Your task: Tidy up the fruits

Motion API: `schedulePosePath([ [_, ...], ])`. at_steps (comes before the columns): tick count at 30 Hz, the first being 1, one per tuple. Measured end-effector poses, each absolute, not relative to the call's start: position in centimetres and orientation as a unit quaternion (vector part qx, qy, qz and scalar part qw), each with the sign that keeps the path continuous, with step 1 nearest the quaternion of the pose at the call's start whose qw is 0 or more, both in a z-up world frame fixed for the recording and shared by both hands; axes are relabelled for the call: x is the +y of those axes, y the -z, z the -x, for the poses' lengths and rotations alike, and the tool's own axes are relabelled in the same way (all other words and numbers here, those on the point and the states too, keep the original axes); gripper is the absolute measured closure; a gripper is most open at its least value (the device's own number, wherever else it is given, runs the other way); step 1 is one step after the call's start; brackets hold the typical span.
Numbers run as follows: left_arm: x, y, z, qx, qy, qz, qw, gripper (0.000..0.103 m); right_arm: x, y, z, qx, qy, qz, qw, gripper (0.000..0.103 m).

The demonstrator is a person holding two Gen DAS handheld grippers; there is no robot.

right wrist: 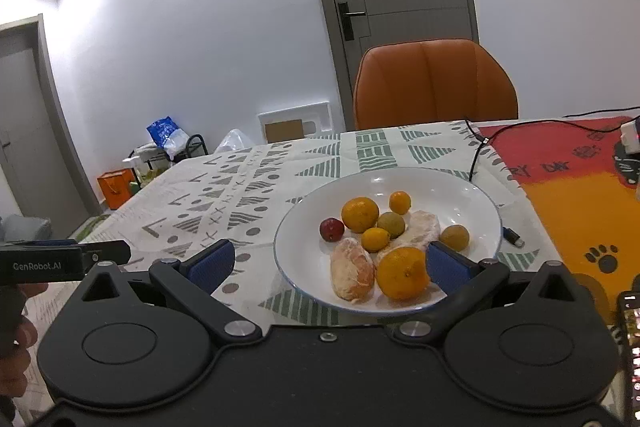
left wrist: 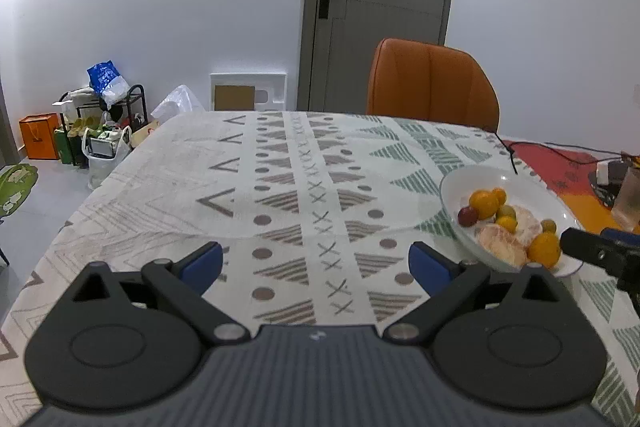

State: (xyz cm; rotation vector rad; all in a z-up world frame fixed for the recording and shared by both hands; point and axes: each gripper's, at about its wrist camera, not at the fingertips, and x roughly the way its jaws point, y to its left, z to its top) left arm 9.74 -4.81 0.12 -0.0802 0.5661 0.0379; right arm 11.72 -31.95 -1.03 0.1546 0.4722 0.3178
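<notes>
A white plate (right wrist: pixel 460 187) holds the fruit: two large oranges (right wrist: pixel 402 273), small kumquats (right wrist: pixel 400 202), greenish round fruits (right wrist: pixel 391 224), a red one (right wrist: pixel 331 229) and two peeled citrus pieces (right wrist: pixel 352 275). My right gripper (right wrist: pixel 328 263) is open and empty, hovering at the plate's near rim, with its right finger beside the nearest orange. My left gripper (left wrist: pixel 316 263) is open and empty over the patterned tablecloth, left of the plate (left wrist: pixel 452 187). The right gripper's tip (left wrist: pixel 588 247) shows at the plate's near right edge in the left wrist view.
An orange chair (right wrist: pixel 436 83) stands behind the table. A black cable (right wrist: pixel 480 147) runs past the plate, with a USB plug (right wrist: pixel 512 237) to its right. A red-orange mat (right wrist: pixel 580 195) covers the table's right side. A phone (right wrist: pixel 630 347) lies at the right edge.
</notes>
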Motion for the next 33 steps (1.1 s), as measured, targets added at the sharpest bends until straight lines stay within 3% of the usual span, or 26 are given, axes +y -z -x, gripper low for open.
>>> schedulePosePath([
  [33,-2.2,0.2,-6.4,0.298,-0.031,0.045,0.953,0.004,-30.5,1.0,-9.2,0.259,-0.173,-0.073,0.948,0.000],
])
